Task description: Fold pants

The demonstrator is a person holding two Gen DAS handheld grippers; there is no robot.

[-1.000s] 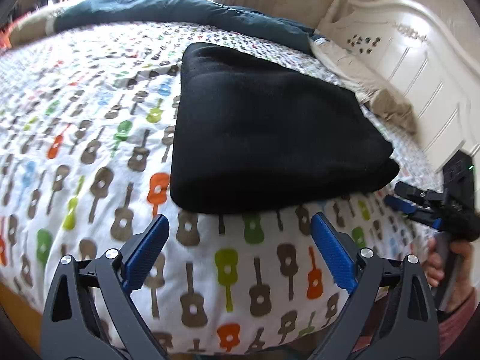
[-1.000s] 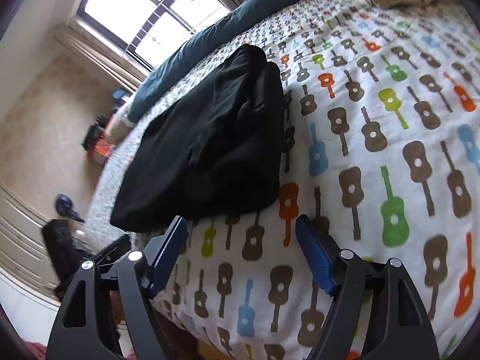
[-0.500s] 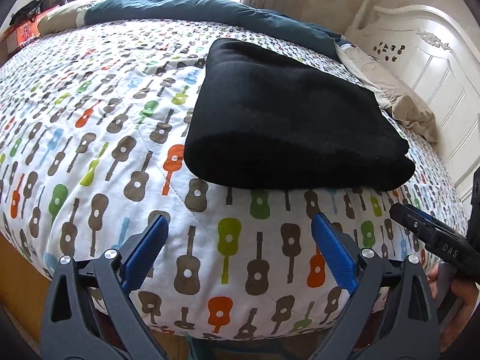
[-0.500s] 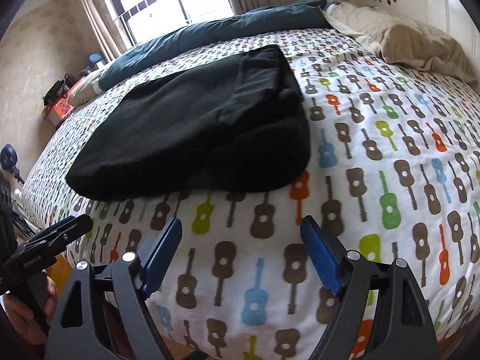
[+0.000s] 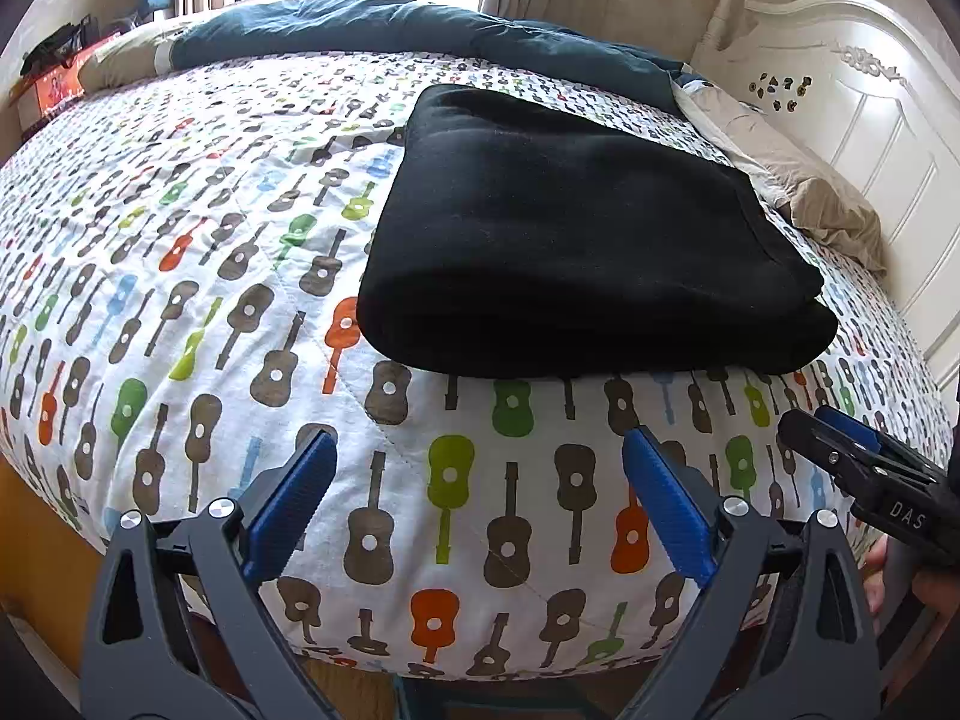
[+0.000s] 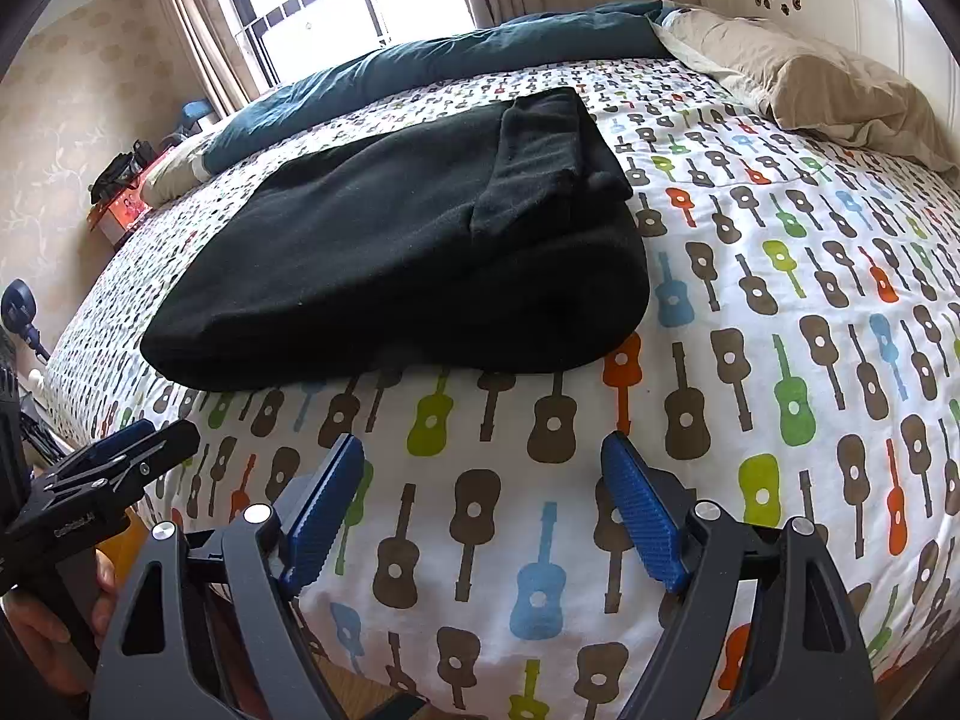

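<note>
Black pants (image 5: 576,240) lie folded into a thick rectangle on the guitar-print bedspread (image 5: 180,252), their rounded fold facing me. In the right wrist view the same pants (image 6: 396,252) show a smaller folded layer on top at the right. My left gripper (image 5: 474,498) hangs open above the bed's near edge, short of the pants, nothing between its blue pads. My right gripper (image 6: 483,504) is likewise open and empty, below the pants' right end. Each gripper shows at the edge of the other's view: the right one (image 5: 864,468) held in a hand, the left one (image 6: 114,462) too.
A dark teal duvet (image 5: 420,36) is bunched along the far side under the window. A beige pillow (image 6: 798,84) lies by the white headboard (image 5: 852,108). Clutter and an orange box (image 6: 120,204) stand beyond the bed's left side. Wooden floor shows below the bed edge.
Both views have levelled and drawn back from the pants toward the bed's near edge. The right wrist has rolled upright. The pants have not moved.
</note>
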